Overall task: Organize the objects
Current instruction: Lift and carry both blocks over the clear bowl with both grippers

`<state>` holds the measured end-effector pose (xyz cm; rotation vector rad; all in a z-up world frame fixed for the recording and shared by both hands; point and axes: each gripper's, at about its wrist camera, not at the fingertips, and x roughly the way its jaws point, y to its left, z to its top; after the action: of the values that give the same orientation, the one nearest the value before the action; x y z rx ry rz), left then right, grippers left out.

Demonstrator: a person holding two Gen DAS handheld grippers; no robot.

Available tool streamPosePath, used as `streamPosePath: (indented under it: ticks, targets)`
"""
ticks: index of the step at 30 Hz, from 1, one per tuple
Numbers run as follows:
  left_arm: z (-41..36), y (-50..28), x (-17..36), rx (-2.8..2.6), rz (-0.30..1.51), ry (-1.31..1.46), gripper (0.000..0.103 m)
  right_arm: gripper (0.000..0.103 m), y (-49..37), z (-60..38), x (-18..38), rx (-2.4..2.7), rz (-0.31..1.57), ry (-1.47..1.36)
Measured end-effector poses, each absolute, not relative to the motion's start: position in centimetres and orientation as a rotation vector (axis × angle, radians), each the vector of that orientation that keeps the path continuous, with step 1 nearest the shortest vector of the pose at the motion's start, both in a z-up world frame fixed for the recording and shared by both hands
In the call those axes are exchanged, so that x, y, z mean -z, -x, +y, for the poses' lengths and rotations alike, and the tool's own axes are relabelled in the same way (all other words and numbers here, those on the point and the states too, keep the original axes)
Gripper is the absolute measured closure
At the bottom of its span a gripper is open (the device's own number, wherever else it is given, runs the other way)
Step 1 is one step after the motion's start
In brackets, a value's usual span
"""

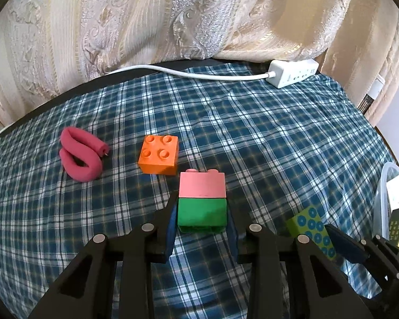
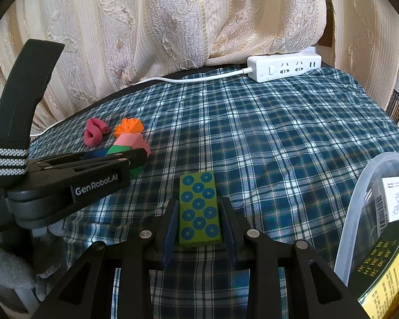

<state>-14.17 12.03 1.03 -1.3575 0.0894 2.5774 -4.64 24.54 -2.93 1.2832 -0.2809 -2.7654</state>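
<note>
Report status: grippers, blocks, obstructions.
Left gripper shut on pink-and-green stacked plastic bricks. Right gripper shut on green blue-dotted flat block. Nothing in the way.

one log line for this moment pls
left gripper: shut on green-pink brick stack | right gripper: shut on dotted green block | loose: orange brick

Soft daylight glows through the curtain [image 1: 151, 21] at twelve o'clock, leaving both views bright and evenly lit with faint shadows. Fisheye bending curves the edges, with black vignette corners; focus stays sharp.
</note>
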Motion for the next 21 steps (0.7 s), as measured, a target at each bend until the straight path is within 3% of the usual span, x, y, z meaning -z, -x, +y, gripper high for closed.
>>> streamPosePath:
  ticks: [12,15,21]
  targets:
    - [12.4,14.5,-0.7,-2.587,0.126,1.339,0.07,0.065,4.7,24.3,2.9,2.762,-0.257,-1.283]
    - [12.5,14.0,-1.3,-2.598,0.133,1.31,0.07,0.07,4.6,24.5,2.8,2.77,-0.265,-1.286]
    - [12.9,12.8,-3.2,-2.626,0.157,1.237,0.07,0.071,4.5,24.8,2.7,2.769,-0.297,-1.265]
